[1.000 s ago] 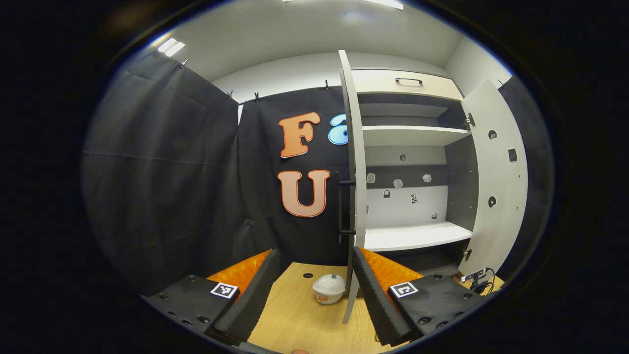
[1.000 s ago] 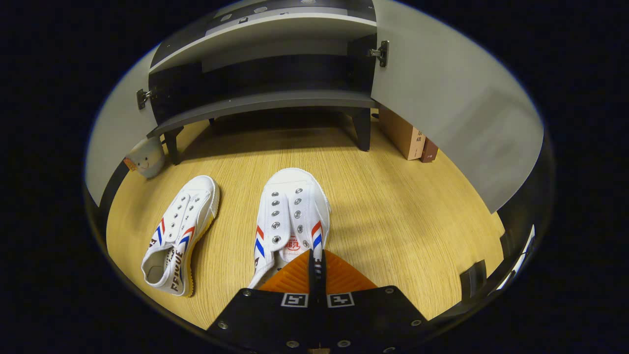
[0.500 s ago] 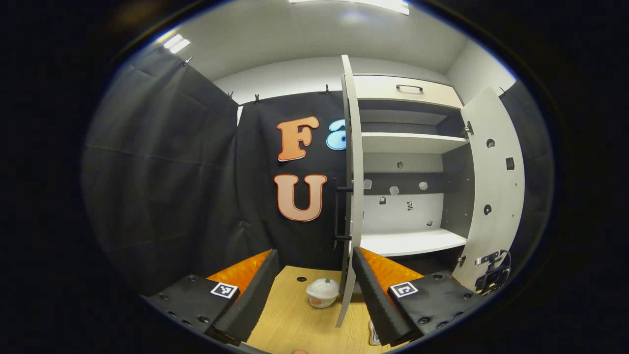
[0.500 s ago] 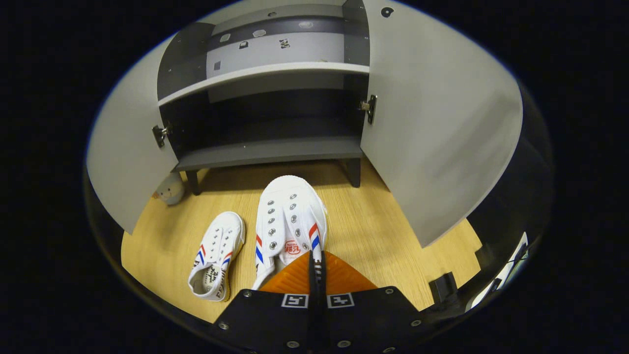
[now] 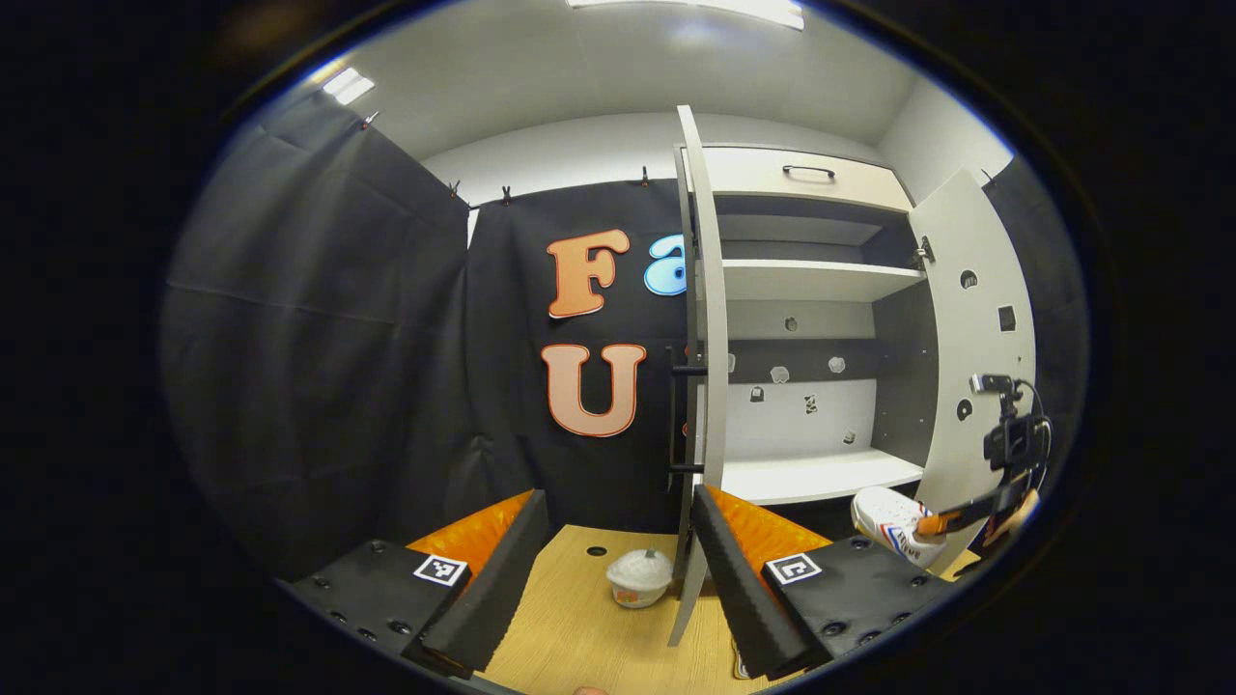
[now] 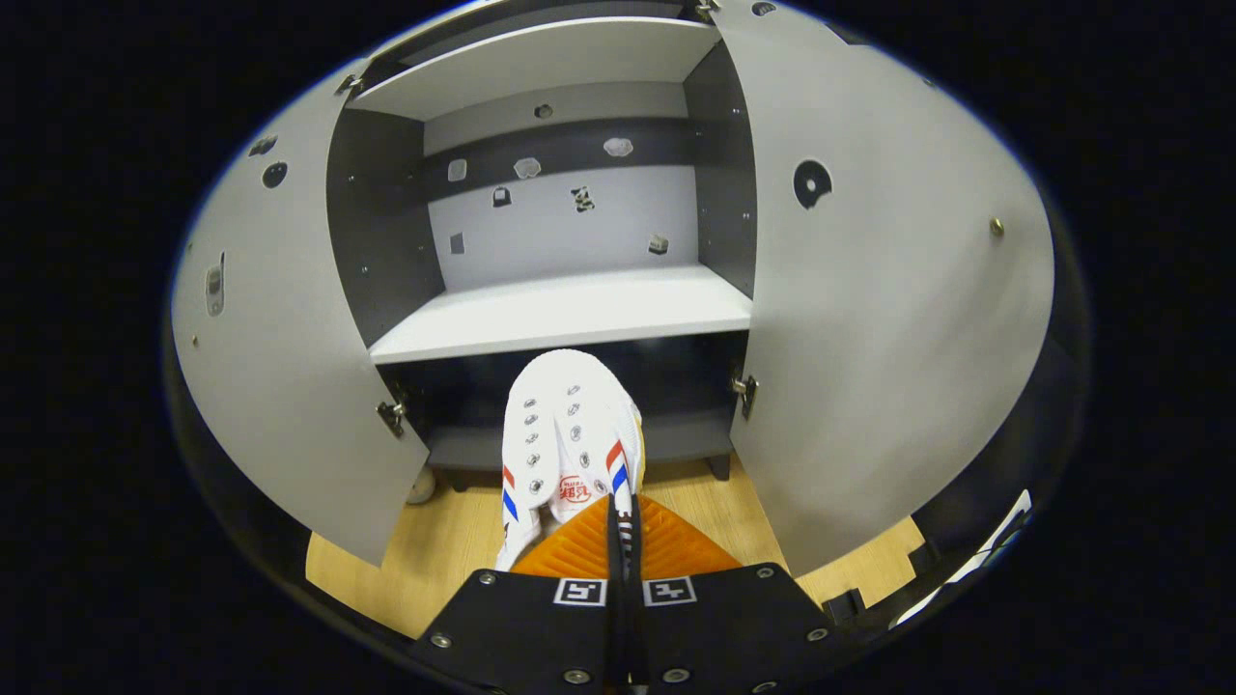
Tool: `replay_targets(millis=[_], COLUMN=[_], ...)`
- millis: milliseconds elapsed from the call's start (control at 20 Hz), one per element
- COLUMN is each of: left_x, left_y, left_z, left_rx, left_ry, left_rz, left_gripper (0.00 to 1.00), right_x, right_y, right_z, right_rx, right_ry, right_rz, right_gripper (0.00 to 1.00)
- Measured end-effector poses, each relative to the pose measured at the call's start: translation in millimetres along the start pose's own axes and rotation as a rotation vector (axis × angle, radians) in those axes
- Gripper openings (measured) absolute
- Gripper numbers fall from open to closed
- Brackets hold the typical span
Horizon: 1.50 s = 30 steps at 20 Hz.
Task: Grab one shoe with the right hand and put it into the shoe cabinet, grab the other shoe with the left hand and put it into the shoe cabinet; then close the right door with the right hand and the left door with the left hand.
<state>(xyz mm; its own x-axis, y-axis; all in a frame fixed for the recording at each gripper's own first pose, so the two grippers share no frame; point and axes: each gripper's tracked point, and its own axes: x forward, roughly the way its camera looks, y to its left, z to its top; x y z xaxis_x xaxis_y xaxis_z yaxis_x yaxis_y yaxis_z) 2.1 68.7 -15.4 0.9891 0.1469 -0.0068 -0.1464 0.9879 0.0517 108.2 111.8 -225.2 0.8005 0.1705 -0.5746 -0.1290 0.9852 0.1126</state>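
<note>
Between the fingers of the right claw [image 6: 618, 526], pressed nearly together on its heel edge, hung the white canvas shoe [image 6: 570, 434], toe pointing at the shoe cabinet [image 6: 570, 309]. Half a second before, that shoe had been low over the wood-grain floor [image 6: 425, 550] with its mate beside it; now it had risen level with the cabinet's dark lower compartment, just below the pale shelf [image 6: 565, 314], so the first placement looked close, a short push forward remaining. The shoe was soft and rounded, with metal eyelets and red and blue side stripes. Either side of the cabinet opening, the flat matte grey left door [image 6: 280, 367] and right door [image 6: 888, 319] stood swung wide on small metal hinges. Left of the cabinet, the left claw [image 5: 618, 569] was spread wide and empty, its ribbed pads [image 5: 739, 569] flanking a small round white cup [image 5: 639, 577] on the floor, its turn yet to come.
</note>
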Motion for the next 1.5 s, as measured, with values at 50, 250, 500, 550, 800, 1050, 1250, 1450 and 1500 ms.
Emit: replay_targets(millis=[50,250,500,550,800,1050,1250,1450,1500], left_x=[1,7,17,19,29,38,43,46,44], left_y=[1,9,18,19,24,27,22,9,4], left_z=[-1,-3,-2,-1,-15,-27,-30,-29,-29], left_rx=[-0.001,0.012,0.016,0.016,0.023,0.028,0.027,0.013,0.01], left_ry=[0.002,0.002,-0.005,-0.006,0.02,0.054,0.07,0.067,0.066], left_rz=[0.001,0.013,0.035,0.039,0.066,0.095,0.1,0.08,0.07], left_gripper=[0.96,0.96,0.96,0.96,0.96,0.96,0.96,0.97,0.96], right_x=[4,17,55,67,141,208,207,154,140], right_y=[5,7,10,10,10,-4,-7,3,7], right_z=[18,61,129,141,165,155,171,189,190], right_rx=[0.007,-0.006,-0.019,-0.009,0.015,0.009,-0.006,-0.024,-0.026], right_ry=[-0.015,-0.091,-0.136,-0.141,-0.102,-0.017,-0.078,-0.16,-0.177], right_rz=[0.001,-0.003,-0.034,-0.038,-0.068,-0.104,-0.095,-0.066,-0.05], right_gripper=[0.0,0.0,0.0,0.0,0.0,0.0,0.21,0.61,0.68])
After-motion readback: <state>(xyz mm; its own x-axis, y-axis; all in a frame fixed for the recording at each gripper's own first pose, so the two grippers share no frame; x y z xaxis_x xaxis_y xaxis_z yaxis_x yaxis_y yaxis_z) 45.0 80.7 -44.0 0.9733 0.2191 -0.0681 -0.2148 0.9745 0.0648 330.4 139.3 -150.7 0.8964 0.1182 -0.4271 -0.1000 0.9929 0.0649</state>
